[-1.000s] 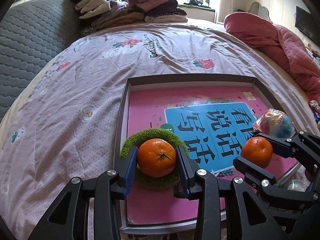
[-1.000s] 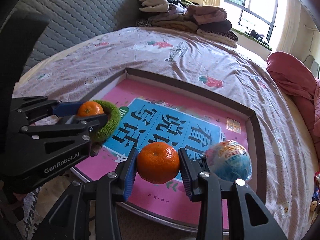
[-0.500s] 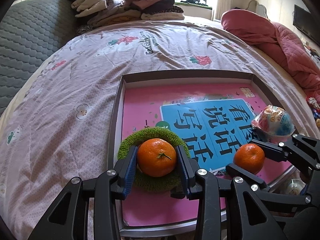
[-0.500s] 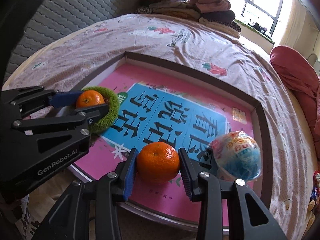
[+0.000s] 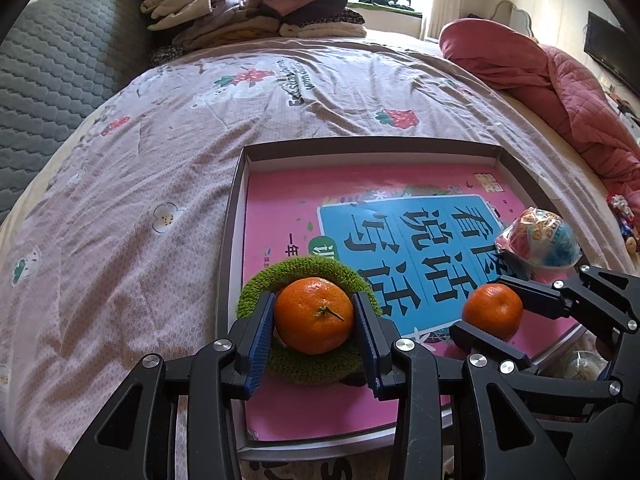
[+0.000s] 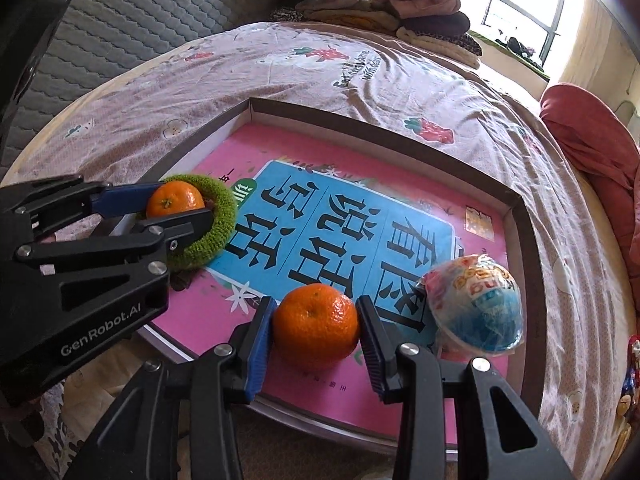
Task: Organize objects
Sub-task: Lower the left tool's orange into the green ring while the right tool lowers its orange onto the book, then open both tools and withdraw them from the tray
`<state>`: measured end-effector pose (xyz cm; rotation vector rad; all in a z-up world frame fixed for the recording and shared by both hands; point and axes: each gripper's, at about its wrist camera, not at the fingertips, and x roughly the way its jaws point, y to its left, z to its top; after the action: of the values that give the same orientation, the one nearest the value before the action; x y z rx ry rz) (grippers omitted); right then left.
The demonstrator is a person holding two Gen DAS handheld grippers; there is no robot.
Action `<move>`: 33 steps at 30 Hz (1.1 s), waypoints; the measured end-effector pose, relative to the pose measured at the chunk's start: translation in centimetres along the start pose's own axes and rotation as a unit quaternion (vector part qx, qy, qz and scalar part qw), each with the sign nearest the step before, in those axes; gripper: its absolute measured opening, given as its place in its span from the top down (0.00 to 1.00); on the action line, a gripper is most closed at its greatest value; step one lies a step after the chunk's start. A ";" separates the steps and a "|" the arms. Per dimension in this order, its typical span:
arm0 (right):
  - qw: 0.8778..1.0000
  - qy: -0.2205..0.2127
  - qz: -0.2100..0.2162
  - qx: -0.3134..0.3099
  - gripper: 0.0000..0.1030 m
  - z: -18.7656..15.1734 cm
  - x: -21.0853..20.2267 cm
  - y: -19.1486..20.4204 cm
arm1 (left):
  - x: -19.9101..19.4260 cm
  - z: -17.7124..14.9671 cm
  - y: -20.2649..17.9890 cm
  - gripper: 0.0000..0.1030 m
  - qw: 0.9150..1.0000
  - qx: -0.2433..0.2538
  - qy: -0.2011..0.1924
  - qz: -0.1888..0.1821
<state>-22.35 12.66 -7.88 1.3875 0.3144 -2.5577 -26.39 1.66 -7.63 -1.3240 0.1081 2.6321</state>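
Box lid (image 5: 234, 216) on bed, pink book inside. L gripper (image 5: 314, 314) pads against a tangerine (image 5: 314, 314) sitting in green ring (image 5: 316, 270), near-left corner. R gripper (image 6: 316, 326) narrow, clamped on 2nd tangerine (image 6: 316, 326) near front edge; wrapped ball (image 6: 476, 304) just right.

bed (image 5: 168, 152), tray (image 5: 231, 216), clothes pile (image 5: 248, 8), quilt (image 5: 560, 92)
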 end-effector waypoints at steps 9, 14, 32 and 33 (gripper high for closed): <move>1.000 -0.005 -0.001 0.008 0.60 0.2 -0.8 -0.3 | -0.1 0.1 0.2 0.61 1.000 -0.005 0.002 -0.004; 1.000 -0.009 0.002 0.014 0.59 0.1 -1.3 -0.6 | -0.7 0.4 0.4 0.60 1.000 -0.011 -0.010 -0.005; 0.999 -0.038 -0.003 0.017 0.57 0.5 -4.1 -0.7 | -3.3 0.4 0.3 0.48 1.000 -0.013 -0.028 -0.003; 0.999 -0.040 -0.002 0.018 0.57 0.5 -4.3 -0.8 | -3.5 0.4 0.4 0.48 0.999 -0.013 -0.030 -0.001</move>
<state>-20.70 13.60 -3.95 1.2944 0.2590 -2.6267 -24.71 0.87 -4.57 -1.2507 0.0635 2.6774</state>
